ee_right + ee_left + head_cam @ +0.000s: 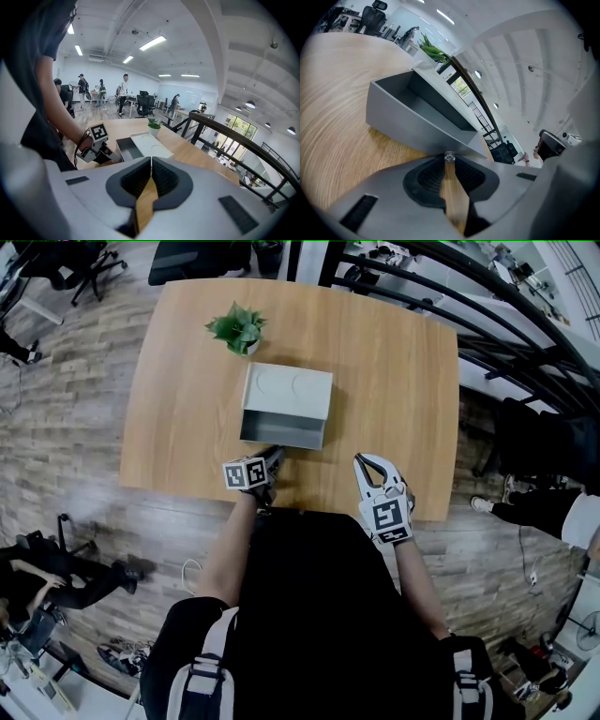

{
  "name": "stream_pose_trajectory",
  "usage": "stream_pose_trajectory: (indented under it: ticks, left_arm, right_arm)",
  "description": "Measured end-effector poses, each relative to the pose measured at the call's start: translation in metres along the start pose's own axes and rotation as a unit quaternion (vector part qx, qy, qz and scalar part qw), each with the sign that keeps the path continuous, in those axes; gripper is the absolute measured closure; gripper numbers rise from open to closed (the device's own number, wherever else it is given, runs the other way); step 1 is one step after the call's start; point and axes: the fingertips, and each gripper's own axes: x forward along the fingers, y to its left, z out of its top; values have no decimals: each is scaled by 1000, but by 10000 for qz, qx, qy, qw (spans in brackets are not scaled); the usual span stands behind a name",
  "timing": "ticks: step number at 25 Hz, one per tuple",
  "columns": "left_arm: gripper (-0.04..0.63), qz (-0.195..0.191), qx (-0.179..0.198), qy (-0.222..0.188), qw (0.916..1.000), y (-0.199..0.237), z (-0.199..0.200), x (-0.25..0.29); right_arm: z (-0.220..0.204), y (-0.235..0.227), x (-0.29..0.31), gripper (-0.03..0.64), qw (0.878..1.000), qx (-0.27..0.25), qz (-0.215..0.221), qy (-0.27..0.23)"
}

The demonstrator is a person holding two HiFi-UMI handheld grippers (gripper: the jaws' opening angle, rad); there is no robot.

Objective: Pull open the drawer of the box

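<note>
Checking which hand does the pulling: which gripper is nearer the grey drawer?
Left. The left gripper is at the drawer front, shut on its knob; the right gripper hangs apart to its right, shut.

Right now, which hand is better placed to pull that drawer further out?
Left: the left tongs grip the drawer's small knob. The right tongs hang shut and empty, apart from the drawer.

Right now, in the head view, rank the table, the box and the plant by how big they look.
table, largest
box with its open drawer
plant, smallest, though farthest from the camera
</note>
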Motion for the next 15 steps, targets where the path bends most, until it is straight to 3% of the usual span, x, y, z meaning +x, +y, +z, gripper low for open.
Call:
stream_pose_trajectory:
  ticks: [15]
  left_arm:
    - [511, 78, 79, 57, 9999, 0, -13, -5]
  right_arm:
    - [-4, 8, -5, 591, 10000, -3, 75, -30]
